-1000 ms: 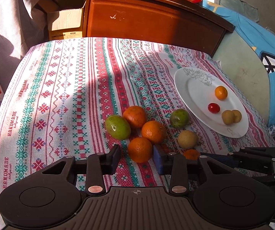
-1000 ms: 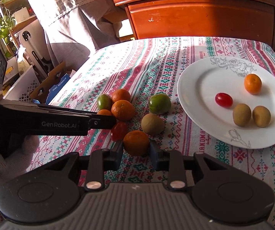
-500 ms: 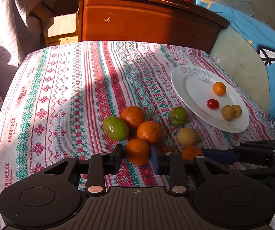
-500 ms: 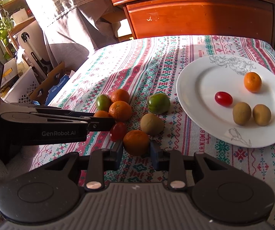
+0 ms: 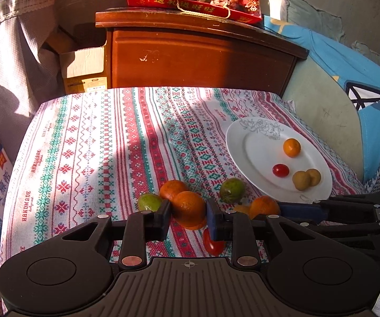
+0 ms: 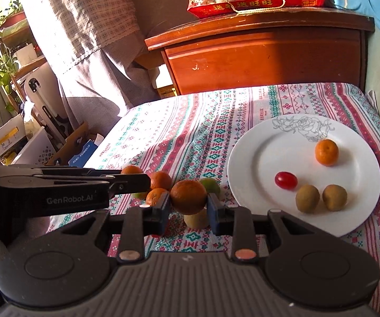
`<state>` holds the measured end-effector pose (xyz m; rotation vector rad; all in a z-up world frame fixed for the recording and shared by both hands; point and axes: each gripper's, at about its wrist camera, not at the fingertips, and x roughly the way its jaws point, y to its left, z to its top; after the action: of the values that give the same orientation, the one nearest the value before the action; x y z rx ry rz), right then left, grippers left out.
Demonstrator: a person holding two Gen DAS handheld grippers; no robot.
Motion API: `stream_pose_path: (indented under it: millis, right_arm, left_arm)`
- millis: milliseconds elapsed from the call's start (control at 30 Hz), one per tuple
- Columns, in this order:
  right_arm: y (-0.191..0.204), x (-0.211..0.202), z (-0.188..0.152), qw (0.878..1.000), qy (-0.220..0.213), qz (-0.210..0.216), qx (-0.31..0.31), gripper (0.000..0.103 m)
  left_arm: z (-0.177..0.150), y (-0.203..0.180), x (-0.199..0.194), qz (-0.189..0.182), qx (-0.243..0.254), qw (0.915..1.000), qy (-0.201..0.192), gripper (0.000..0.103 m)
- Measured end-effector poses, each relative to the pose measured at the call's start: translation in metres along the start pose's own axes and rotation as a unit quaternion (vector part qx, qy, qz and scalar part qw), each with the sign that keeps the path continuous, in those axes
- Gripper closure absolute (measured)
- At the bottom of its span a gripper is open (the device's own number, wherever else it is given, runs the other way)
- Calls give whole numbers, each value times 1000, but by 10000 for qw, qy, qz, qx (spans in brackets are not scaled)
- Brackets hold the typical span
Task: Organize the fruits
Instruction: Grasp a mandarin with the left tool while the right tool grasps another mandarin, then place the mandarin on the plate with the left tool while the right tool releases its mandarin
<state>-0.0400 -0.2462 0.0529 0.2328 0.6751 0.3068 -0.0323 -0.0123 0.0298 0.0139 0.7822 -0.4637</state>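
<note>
Left wrist view: both grippers have just lifted an orange each off the table (image 5: 89,142).

Beside the white plate (image 5: 258,158), the left gripper (image 5: 188,212) has closed tight on its orange (image 5: 188,207); the right gripper (image 6: 188,203) grips another orange (image 6: 188,196). Both now hang above the remaining pile, ready for the plate.

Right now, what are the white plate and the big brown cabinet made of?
The white plate looks like glazed ceramic: smooth, shiny, with a grey rose drawing printed on it. The brown cabinet looks like varnished wood: reddish, glossy, with small chips showing on its front.
</note>
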Motion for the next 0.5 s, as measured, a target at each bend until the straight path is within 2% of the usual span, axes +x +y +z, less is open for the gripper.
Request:
stream_pose_path:
  millis: [233, 500]
  right_arm:
    - [-26, -23, 24, 9975, -518, -346, 345, 73]
    - [-64, -33, 34, 9876, -784, -852, 1059, 73]
  left_arm:
    - [25, -19, -3, -220, 22, 9993, -303, 78]
    - [51, -41, 12, -399, 81, 9982, -447, 78]
